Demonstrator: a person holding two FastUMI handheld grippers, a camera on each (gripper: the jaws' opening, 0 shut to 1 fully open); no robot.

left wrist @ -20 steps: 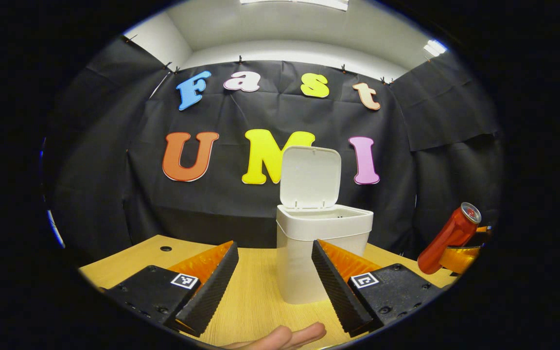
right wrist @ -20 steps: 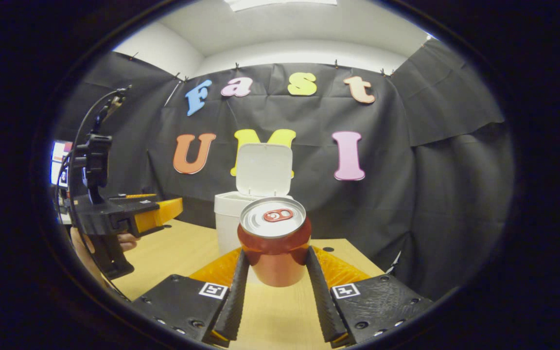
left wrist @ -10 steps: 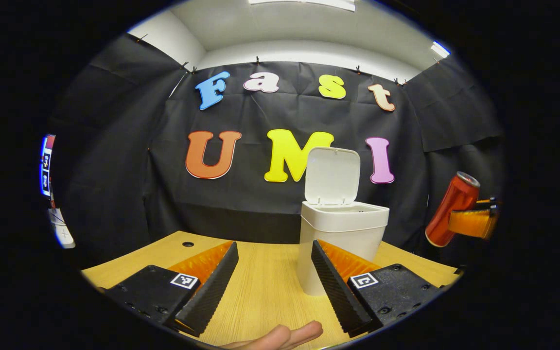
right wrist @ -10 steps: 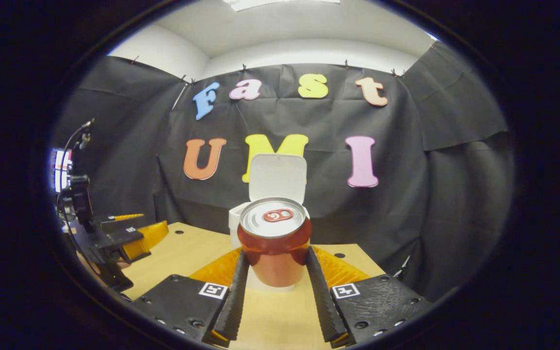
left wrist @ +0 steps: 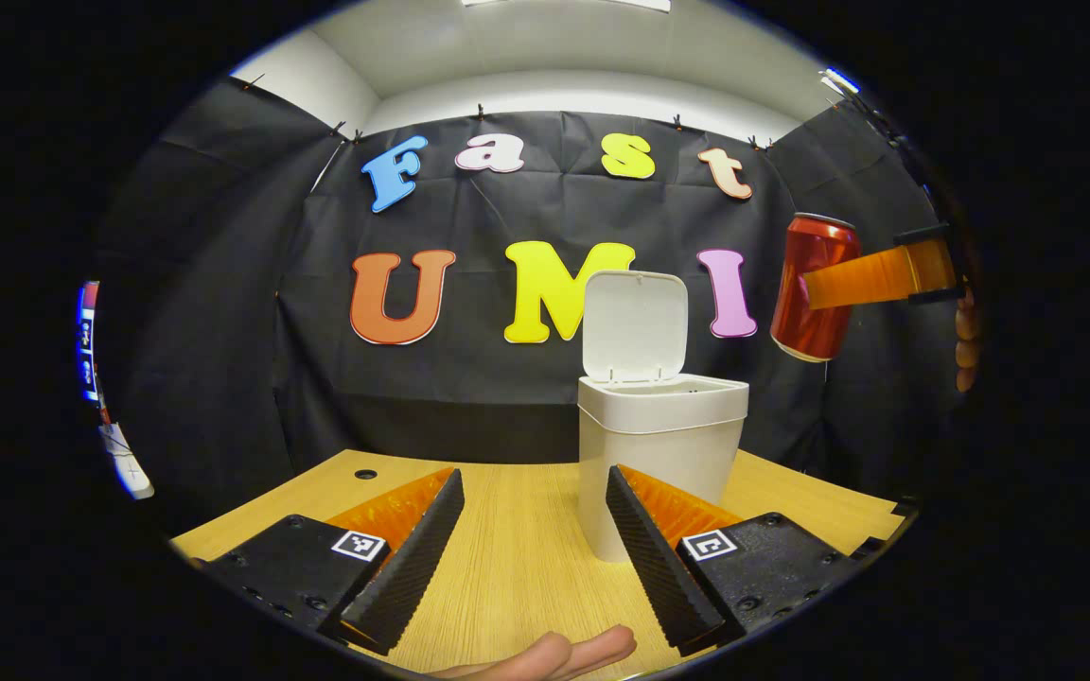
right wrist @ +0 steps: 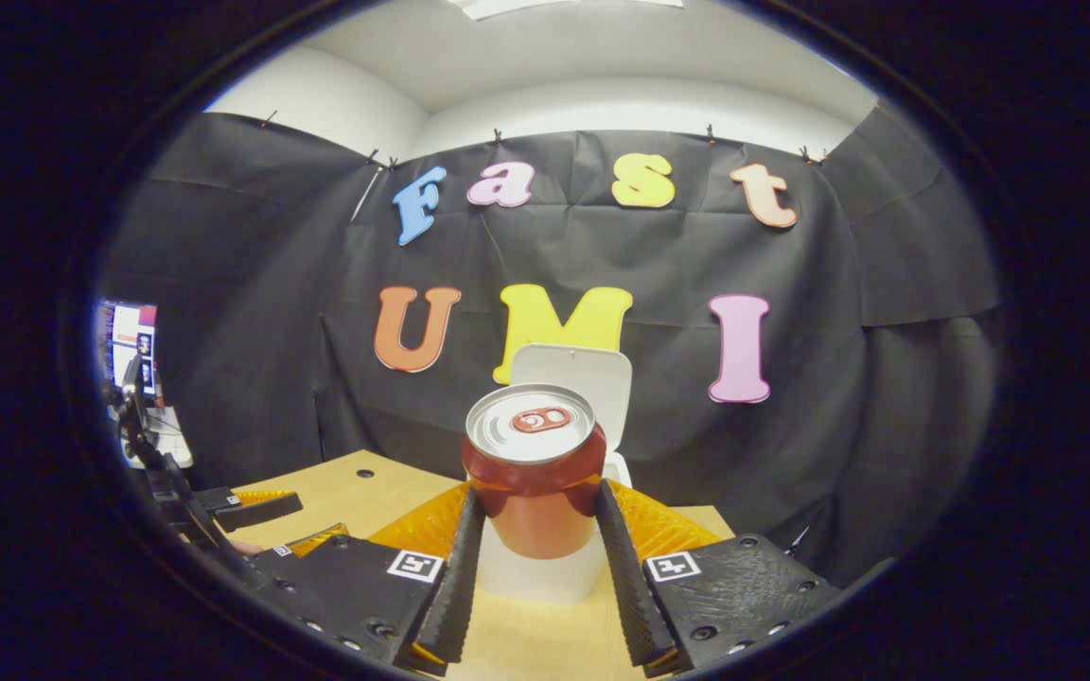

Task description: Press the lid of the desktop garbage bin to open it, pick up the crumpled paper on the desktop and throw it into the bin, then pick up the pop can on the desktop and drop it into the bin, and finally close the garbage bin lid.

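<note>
In the left gripper view, the left gripper [left wrist: 534, 539] hangs low over the pale wooden desktop [left wrist: 507, 567] with its two fingers spread wide and nothing between them. Just beyond the fingers stands the white plastic desktop garbage bin [left wrist: 661, 445], its flat hinged lid [left wrist: 635, 326] tipped upright at the back so the mouth is open. Up and to the right of the bin, well above its rim, the red aluminium pop can [left wrist: 815, 287] hangs in the air, tilted slightly and clamped by the right gripper [left wrist: 848, 276], with part of a hand [left wrist: 965, 339] at the far edge. A person's fingertips [left wrist: 545, 654] show at the bottom edge, near the desktop. In the right gripper view, the right gripper [right wrist: 536, 530] has both fingers pressed against the sides of the pop can [right wrist: 534, 473], which stands upright between them with its silver top and pull tab facing up. Directly behind and below the can sits the bin [right wrist: 536, 572], with the raised lid [right wrist: 583, 374] rising behind the can's top. At the lower left, the left gripper [right wrist: 266, 525] is seen over the desktop [right wrist: 356, 482].
</note>
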